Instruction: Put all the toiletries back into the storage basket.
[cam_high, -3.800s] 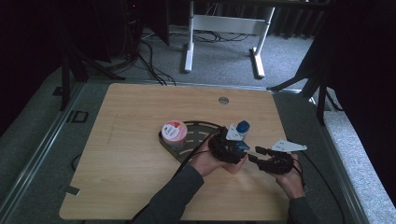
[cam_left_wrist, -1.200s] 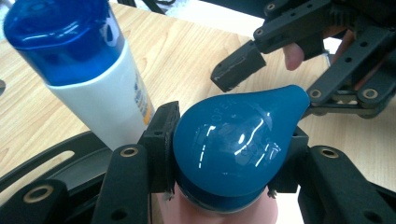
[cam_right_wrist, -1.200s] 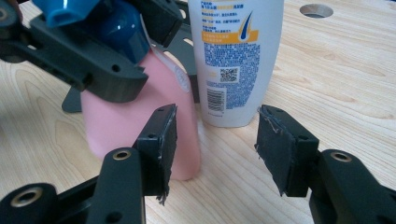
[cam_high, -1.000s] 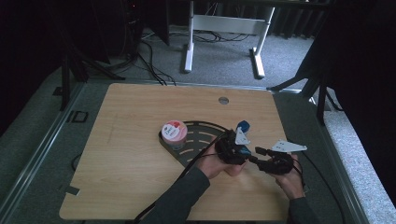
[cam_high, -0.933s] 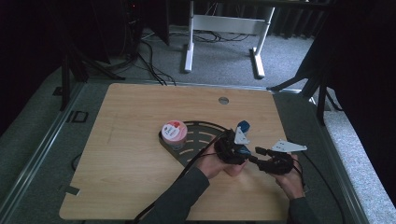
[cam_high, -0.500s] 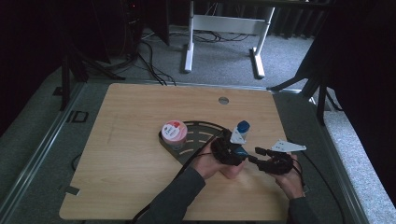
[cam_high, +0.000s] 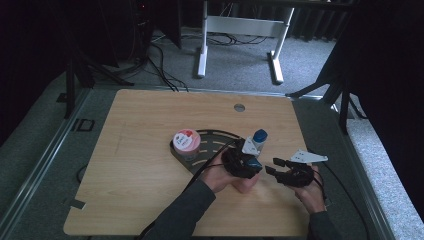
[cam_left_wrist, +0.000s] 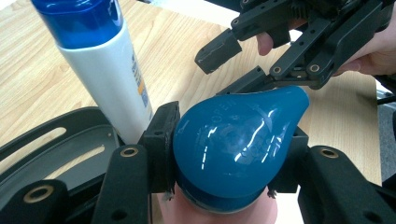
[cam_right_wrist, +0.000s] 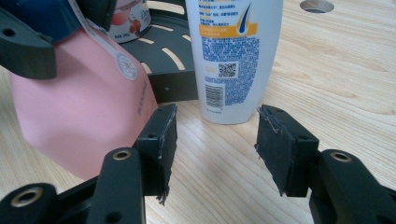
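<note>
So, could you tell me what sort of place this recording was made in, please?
Probably a lab or studio set up for recording: a lone wooden table on grey carpet, dark curtains around it, and loose cables on the floor behind.

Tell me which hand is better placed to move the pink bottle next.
Left. The left gripper is shut on the pink bottle's blue cap. The right gripper is open with nothing between its fingers, beside the bottle and facing the white bottle.

White bottle (cam_high: 258, 140) mid-frame, cup (cam_high: 186, 143) left of it on black tray (cam_high: 210, 150), wooden table (cam_high: 130, 165), white frame (cam_high: 240, 30) at top
</note>
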